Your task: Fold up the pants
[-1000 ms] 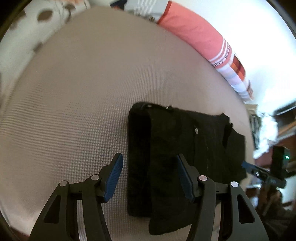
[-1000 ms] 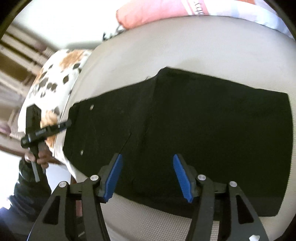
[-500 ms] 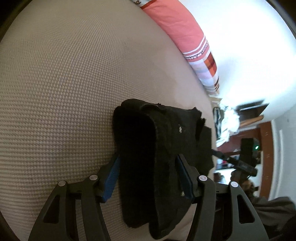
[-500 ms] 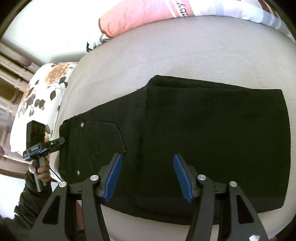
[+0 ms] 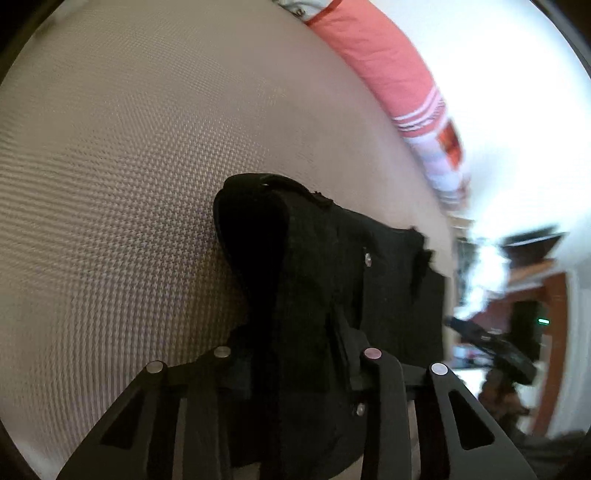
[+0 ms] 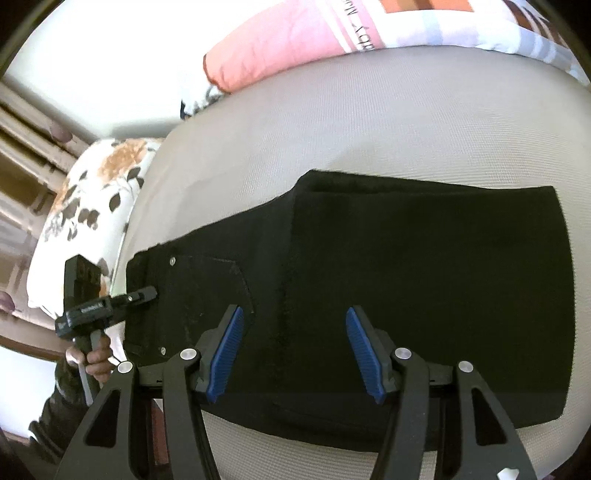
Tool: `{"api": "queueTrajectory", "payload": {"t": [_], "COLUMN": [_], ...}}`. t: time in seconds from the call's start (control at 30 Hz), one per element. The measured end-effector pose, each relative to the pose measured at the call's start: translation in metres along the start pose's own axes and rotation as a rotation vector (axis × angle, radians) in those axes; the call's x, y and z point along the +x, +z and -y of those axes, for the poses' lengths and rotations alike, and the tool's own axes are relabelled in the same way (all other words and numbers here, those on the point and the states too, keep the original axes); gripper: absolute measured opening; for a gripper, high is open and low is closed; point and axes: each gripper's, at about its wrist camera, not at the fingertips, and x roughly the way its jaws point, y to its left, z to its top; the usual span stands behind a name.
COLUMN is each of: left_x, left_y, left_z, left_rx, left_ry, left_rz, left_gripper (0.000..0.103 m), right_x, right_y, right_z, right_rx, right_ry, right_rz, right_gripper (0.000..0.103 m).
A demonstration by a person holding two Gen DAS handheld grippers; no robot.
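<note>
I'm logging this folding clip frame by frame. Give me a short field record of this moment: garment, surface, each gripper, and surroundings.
garment: black pants, already folded at least once, lying flat on the bed
surface: beige textured bedcover
left gripper: shut on the waistband end of the pants, fabric bunched and raised between its fingers
right gripper: open, above the near edge of the pants, blue pads apart
surroundings: pink striped pillow, floral pillow
fold status: next fold not yet made

left tool (image 5: 295,369) pads buried in black pants (image 5: 332,280) fabric, room at three o'clock motion-blurred, striped pillow (image 6: 369,33) cut off at twelve o'clock
</note>
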Motion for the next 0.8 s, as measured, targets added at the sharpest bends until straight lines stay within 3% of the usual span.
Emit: {"api": "queueTrajectory", "payload": {"t": [0.07, 0.17, 0.37, 0.5, 0.8], "left_x": [-0.003, -0.013, -0.034, -0.034, 0.035], "left_y": [-0.002, -0.007, -0.022, -0.027, -0.034], "left_z": [0.015, 0.041, 0.101, 0.143, 0.262], "left_rx": [0.000, -0.016, -0.070, -0.069, 0.062], "left_ry": [0.090, 0.141, 0.115, 0.045, -0.049], "left_rz": [0.014, 0.054, 0.117, 0.149, 0.109], "left_gripper": [0.030, 0.025, 0.018, 0.015, 0.014], "right_x": [-0.009, -0.024, -0.055, -0.072, -0.108], "right_y": [0.000, -0.004, -0.013, -0.019, -0.030], "right_z": [0.011, 0.028, 0.067, 0.096, 0.151], "right_rx": [0.021, 0.046, 0.071, 0.113, 0.195], "right_ry": [0.001, 0.002, -0.012, -0.002, -0.069], "right_rz": [0.024, 0.068, 0.149, 0.185, 0.324], "right_gripper": [0.056, 0.056, 0.058, 0.058, 0.060]}}
